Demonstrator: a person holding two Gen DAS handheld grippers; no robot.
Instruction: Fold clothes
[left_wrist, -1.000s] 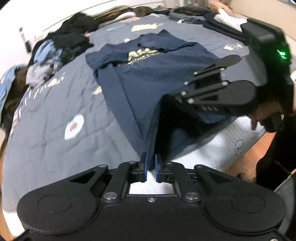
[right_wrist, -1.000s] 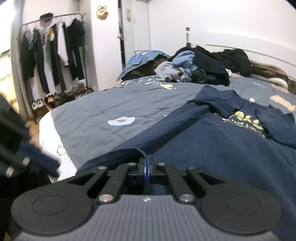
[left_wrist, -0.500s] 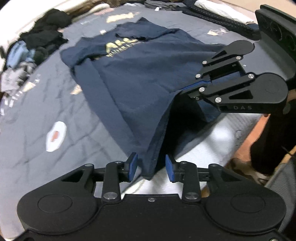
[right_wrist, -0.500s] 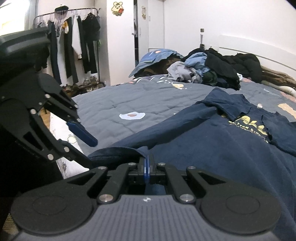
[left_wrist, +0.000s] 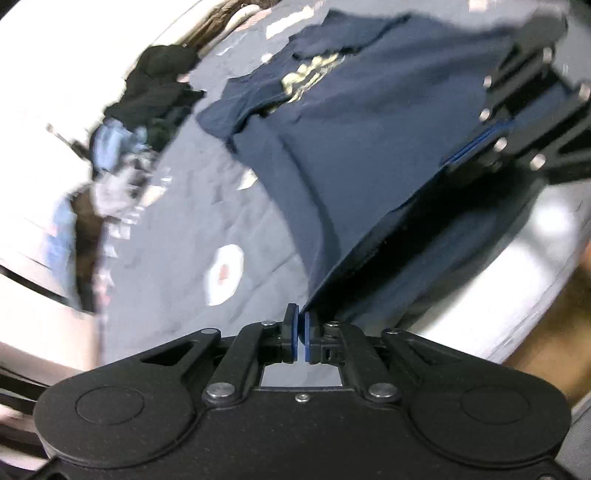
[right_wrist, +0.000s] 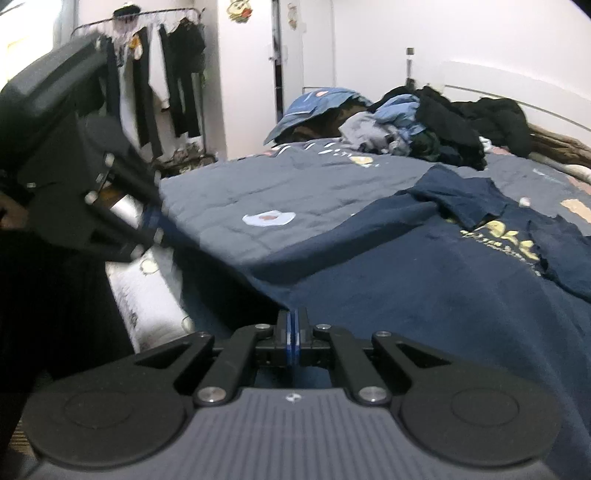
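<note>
A navy T-shirt (left_wrist: 354, 147) with a yellow print lies face up on the grey bedspread (left_wrist: 177, 236); in the right wrist view the T-shirt (right_wrist: 424, 295) spreads to the right. Its near hem is lifted and stretched taut between both grippers. My left gripper (left_wrist: 300, 325) has its jaws closing, with one hem corner pinched between the blue pads. My right gripper (right_wrist: 294, 325) is shut on the other hem corner. The right gripper (left_wrist: 465, 155) shows at the upper right of the left wrist view. Opposite, the left gripper (right_wrist: 149, 221) shows blurred at the left of the right wrist view.
A heap of unfolded clothes (right_wrist: 424, 125) lies at the head of the bed, also seen as the clothes heap (left_wrist: 147, 110). A garment rack (right_wrist: 155, 85) stands by the wall. The white mattress side (right_wrist: 147, 295) and the wooden floor (left_wrist: 546, 325) lie below the hem.
The left gripper opened around the hem corner, then shut on it and rolled. The hem, slack before, is now stretched between both grippers. The right gripper stayed shut on its corner.
</note>
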